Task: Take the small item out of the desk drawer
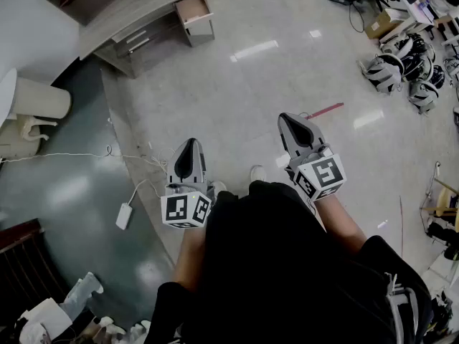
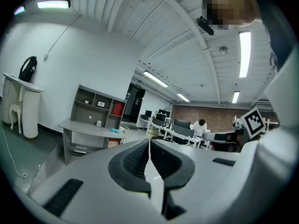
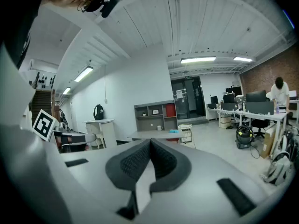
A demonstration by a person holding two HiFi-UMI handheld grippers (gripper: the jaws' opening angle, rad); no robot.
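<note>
Both sets of jaws closed tight, nothing between. Ribbed black pads (image 2: 135,158) meet on L gripper (image 2: 149,143) and R gripper (image 3: 150,143); shells smooth grey plastic. Glossy pale floor (image 1: 287,70) below. Grey desk (image 1: 136,9) w/ shelf hutch well away. Its boxy drawer (image 1: 194,9) is pulled out, long axis sticking out from desk front. Small item inside: can't make out.
</note>
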